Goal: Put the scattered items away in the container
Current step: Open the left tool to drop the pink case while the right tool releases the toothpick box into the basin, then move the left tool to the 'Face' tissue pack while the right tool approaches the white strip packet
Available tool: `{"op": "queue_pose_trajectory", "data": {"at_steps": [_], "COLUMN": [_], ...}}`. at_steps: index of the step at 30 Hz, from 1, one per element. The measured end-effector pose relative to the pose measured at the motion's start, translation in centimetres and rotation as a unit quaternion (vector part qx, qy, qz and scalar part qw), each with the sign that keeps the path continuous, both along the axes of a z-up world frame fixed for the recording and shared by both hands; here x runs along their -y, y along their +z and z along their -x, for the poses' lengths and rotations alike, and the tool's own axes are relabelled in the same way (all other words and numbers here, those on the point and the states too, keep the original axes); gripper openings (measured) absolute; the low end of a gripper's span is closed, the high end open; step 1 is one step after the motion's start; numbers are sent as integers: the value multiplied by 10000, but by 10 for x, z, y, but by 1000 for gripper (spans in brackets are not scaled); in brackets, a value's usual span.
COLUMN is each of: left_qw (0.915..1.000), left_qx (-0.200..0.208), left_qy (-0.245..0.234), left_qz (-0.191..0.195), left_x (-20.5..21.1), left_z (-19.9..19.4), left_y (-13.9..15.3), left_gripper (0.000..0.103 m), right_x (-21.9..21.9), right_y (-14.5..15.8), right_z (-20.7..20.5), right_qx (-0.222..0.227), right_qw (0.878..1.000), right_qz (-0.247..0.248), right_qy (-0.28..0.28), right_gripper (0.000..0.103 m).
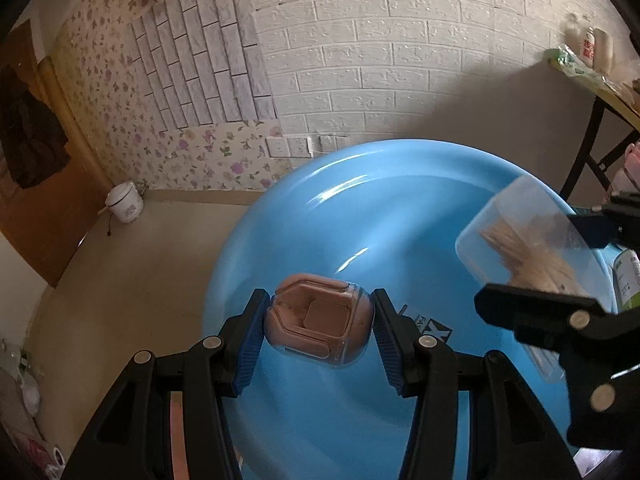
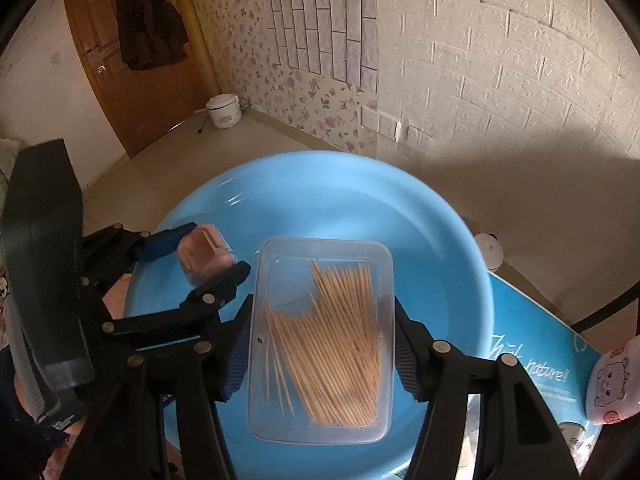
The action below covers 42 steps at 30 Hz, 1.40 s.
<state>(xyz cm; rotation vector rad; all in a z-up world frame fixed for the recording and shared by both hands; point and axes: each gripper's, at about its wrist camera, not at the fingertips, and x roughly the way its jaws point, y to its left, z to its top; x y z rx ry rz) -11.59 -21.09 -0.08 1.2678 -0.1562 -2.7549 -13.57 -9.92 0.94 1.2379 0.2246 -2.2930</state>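
Left tongs (image 1: 318, 326) clenched on small pink earbud-style case (image 1: 318, 320) in clear shell, blue pads (image 1: 252, 344) pressed to both sides, case held above blue basin (image 1: 360, 220). Same tongs seen from right wrist view at left (image 2: 208, 252), case (image 2: 204, 254) between pads, over basin's left rim.

Right tongs (image 2: 320, 340) clenched on clear plastic toothpick box (image 2: 320, 336), gripped across its long sides, held flat over blue basin (image 2: 440, 240) interior. Toothpicks (image 2: 332, 352) lying loose inside, fanned toward far end. In left wrist view same box (image 1: 528, 248) at right, tilted, right tongs (image 1: 560, 272) around it, above basin's right side.

Basin interior otherwise bare blue, glossy. Blue printed packet (image 2: 536, 360) just beside basin's right rim, pink cartoon-print item (image 2: 612, 388) at far right edge, partly cut off. White-green bottle (image 1: 628, 284) just past basin's right edge in left view.

Farther: beige floor, white rice cooker (image 2: 223, 110) on floor by wall. Floral wallpaper and white brick-pattern panels (image 1: 400, 60) behind. Brown wooden door (image 2: 132, 72) with dark jacket (image 2: 148, 20) hanging on it. Folding table (image 1: 600, 92) with clutter at far right.
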Motion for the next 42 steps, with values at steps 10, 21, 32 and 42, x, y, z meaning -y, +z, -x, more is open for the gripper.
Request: {"op": "queue_pose_trajectory", "data": {"at_steps": [10, 21, 32, 42], "left_qw": [9998, 9984, 9987, 9982], "left_qx": [-115, -471, -273, -188], "left_qy": [6, 124, 440, 547], "left_qz": [159, 290, 33, -126], "left_x": [-4, 0, 2, -8], "left_z": [-9, -29, -47, -68], "left_y": [2, 28, 38, 48], "left_gripper": [71, 85, 94, 96], "right_x": [-2, -7, -25, -56], "right_y": [-5, 17, 23, 30], "right_z": [2, -14, -25, -44], "right_qx": [116, -132, -65, 97], "right_qw": [9998, 9993, 9990, 9980], "right_qz": [81, 320, 319, 359], "right_qy": [-106, -106, -314, -514], "right_gripper": [62, 74, 74, 75]}}
